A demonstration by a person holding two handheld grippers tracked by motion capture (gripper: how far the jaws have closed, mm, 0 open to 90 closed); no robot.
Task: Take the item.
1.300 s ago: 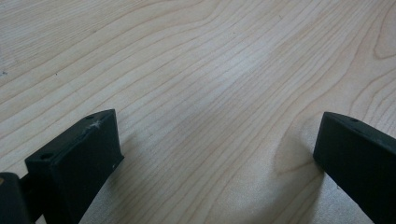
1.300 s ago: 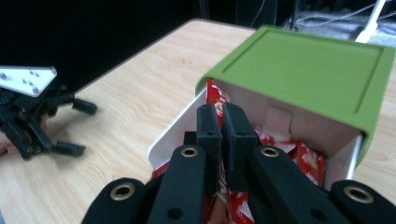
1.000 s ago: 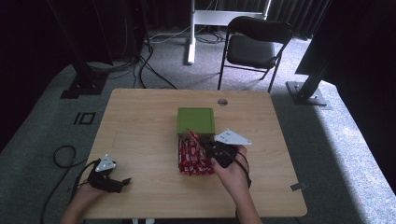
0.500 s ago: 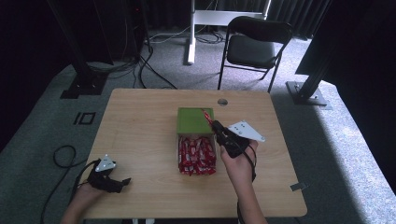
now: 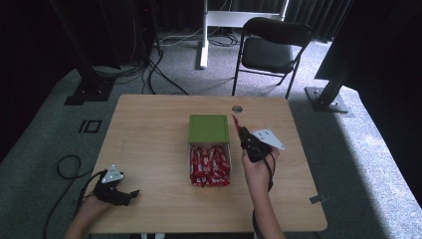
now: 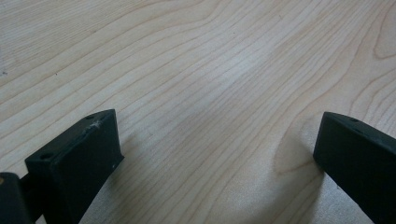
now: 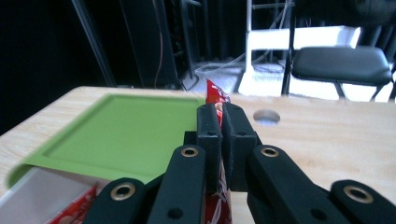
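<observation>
Where the high view looks down on the pale wooden table, the right gripper is lifted just to the right of the flat green square lid, pinching a thin red foil snack packet that sticks up past its tips. Below the lid, touching it, lies the open white box full of red packets. The left gripper rests near the table's near left corner, well apart from the box. A black folding chair stands beyond the far edge.

In the left gripper view, the two black jaws stand spread wide over bare wood grain, with nothing between them.

In the right gripper view, the jaws are pressed together on the red packet, which rises between them, with the green lid to their left and a round hole in the tabletop just beyond.
</observation>
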